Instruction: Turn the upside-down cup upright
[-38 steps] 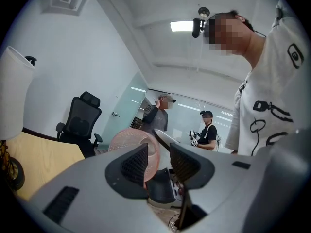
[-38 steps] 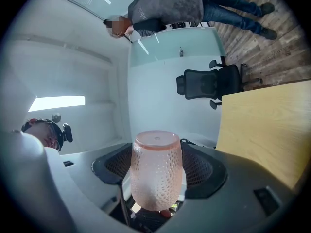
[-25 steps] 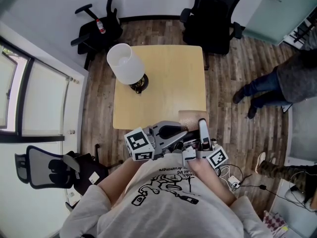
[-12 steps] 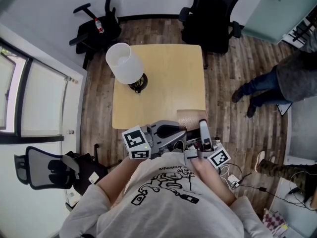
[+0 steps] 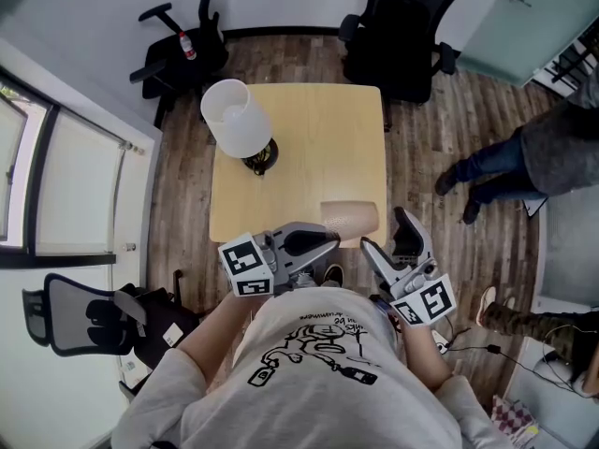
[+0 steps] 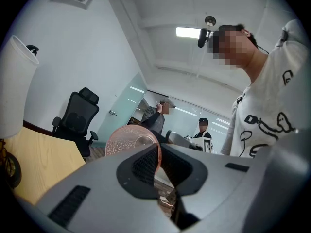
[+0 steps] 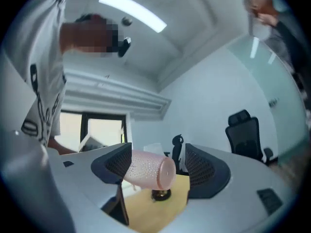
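The pink dimpled cup [image 5: 349,221] hangs on its side over the near edge of the wooden table [image 5: 309,138]. My left gripper [image 5: 326,239] is shut on the cup's rim; in the left gripper view the thin rim [image 6: 156,154] sits pinched between the two pads, with the cup's round inside [image 6: 133,141] facing me. My right gripper [image 5: 390,240] stands open to the right of the cup, apart from it. In the right gripper view the cup [image 7: 148,170] lies level ahead of the spread jaws, its closed base to the right.
A table lamp with a white shade [image 5: 239,120] stands at the table's far left. Black office chairs [image 5: 402,26] [image 5: 182,59] sit beyond the table and another [image 5: 84,316] at my left. A person [image 5: 533,152] stands on the wood floor to the right.
My right gripper has let go of the cup, rolled over and drawn off to the right, jaws open. The left gripper keeps its hold; the cup has shifted slightly left.
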The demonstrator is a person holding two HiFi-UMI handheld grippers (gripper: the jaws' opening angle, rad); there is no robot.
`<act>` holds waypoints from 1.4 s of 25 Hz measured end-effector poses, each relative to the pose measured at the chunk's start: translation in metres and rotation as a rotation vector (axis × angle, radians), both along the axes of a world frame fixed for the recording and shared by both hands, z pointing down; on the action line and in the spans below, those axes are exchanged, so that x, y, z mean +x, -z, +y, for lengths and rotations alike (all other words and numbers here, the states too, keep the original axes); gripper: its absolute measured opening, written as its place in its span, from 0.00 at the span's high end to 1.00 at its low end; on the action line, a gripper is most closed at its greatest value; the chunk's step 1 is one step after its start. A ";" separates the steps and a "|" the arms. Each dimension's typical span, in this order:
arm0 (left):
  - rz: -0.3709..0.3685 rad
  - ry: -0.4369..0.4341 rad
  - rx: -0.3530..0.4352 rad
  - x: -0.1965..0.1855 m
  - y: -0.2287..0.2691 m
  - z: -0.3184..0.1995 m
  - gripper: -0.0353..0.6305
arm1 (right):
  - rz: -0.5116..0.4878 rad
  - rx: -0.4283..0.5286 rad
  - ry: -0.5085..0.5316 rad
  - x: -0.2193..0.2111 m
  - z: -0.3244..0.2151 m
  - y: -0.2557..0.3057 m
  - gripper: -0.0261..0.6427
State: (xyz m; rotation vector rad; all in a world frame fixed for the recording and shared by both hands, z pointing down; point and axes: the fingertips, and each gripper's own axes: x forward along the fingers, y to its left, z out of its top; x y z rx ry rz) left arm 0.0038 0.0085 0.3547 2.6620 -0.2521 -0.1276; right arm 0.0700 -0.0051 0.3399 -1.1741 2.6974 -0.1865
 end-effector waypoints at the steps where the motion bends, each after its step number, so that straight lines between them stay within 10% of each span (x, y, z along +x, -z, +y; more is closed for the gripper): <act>1: -0.004 0.003 0.001 -0.002 -0.001 -0.001 0.92 | 0.114 0.040 0.015 -0.009 0.002 0.002 0.48; 10: -0.067 0.000 0.010 -0.009 -0.013 -0.008 0.92 | 0.947 0.229 0.090 -0.051 0.010 -0.030 0.48; 16: -0.100 -0.035 0.018 -0.003 -0.014 -0.002 0.92 | 1.274 0.235 0.077 -0.053 0.002 -0.058 0.47; 35: -0.159 -0.067 0.038 0.011 -0.017 0.004 0.91 | 1.422 0.190 0.018 -0.046 -0.018 -0.082 0.46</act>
